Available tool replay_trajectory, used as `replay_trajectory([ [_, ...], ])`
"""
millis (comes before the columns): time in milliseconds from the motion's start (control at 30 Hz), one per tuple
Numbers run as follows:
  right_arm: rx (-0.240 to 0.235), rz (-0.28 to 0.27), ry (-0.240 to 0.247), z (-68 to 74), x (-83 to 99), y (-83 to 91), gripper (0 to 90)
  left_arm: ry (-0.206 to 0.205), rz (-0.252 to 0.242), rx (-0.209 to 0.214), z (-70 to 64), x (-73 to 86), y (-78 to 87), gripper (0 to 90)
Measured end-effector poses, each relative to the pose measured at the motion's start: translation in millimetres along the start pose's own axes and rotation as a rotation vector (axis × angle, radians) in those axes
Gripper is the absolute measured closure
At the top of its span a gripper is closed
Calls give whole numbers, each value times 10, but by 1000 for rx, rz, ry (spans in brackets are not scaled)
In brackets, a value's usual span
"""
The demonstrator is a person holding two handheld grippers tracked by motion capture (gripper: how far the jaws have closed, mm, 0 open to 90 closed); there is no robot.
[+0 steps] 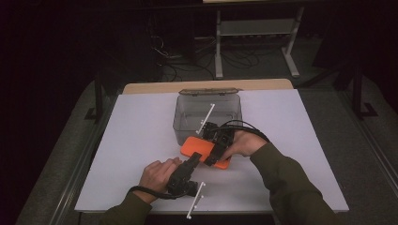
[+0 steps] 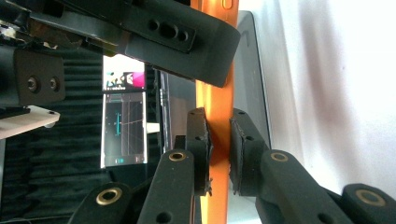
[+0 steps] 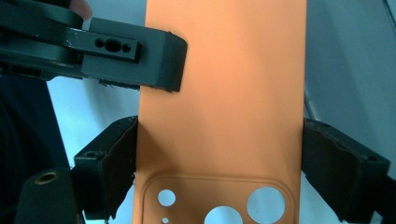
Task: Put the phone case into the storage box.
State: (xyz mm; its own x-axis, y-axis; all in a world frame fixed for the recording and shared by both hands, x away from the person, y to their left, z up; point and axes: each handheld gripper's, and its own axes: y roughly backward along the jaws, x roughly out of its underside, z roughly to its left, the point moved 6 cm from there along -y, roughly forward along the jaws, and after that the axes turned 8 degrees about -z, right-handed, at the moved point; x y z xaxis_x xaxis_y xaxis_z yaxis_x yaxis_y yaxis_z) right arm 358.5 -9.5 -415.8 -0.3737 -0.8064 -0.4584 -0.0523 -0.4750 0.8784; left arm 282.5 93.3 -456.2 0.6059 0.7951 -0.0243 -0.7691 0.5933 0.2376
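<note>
Gripping from two sides, both tools hold the orange phone case just above the desk, in front of the clear bin. Right gripper spans the case's width at the camera-hole end, fingers wide but pressed to both long edges. Left gripper pinches one edge, fingers nearly closed across its thickness. Long axis runs away from the right gripper's fingers.

The phone case is bright orange and plain. Both grippers, left and right, are black. At its 12 o'clock, the box is smoky clear grey on a white table.
</note>
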Motion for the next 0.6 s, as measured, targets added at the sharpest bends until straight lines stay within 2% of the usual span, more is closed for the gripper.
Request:
replay_trajectory([
  [600, -24, -38, 9, 20, -21, 22, 147, 23, -14, 5, 24, -15, 23, 804],
])
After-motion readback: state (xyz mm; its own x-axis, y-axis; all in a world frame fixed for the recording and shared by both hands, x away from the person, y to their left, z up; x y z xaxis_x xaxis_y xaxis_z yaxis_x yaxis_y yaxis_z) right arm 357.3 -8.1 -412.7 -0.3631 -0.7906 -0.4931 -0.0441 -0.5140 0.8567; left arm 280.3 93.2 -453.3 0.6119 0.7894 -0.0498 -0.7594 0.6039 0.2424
